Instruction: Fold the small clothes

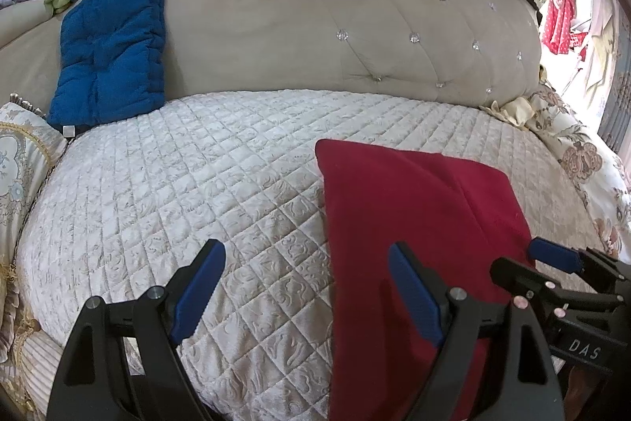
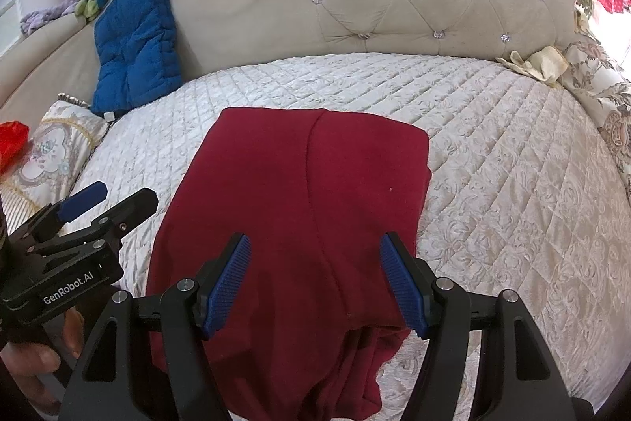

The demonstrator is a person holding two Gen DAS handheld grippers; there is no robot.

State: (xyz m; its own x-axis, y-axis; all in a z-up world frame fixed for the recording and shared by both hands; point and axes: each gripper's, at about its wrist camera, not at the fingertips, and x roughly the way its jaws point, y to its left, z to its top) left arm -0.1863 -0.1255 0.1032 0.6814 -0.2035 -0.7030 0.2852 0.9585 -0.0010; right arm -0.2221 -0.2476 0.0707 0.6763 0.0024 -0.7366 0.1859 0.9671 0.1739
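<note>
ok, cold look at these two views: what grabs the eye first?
The dark red garment, lying partly folded on the pale quilted bedspread right under the open right gripper. Next, the bright blue cushion propped against the beige tufted headboard at far left.

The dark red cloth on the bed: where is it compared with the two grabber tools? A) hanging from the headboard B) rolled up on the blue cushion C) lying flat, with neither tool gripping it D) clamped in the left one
C: the dark red cloth lies flat on the quilted bedspread, and both the right gripper and the left gripper hover open above it.
</note>
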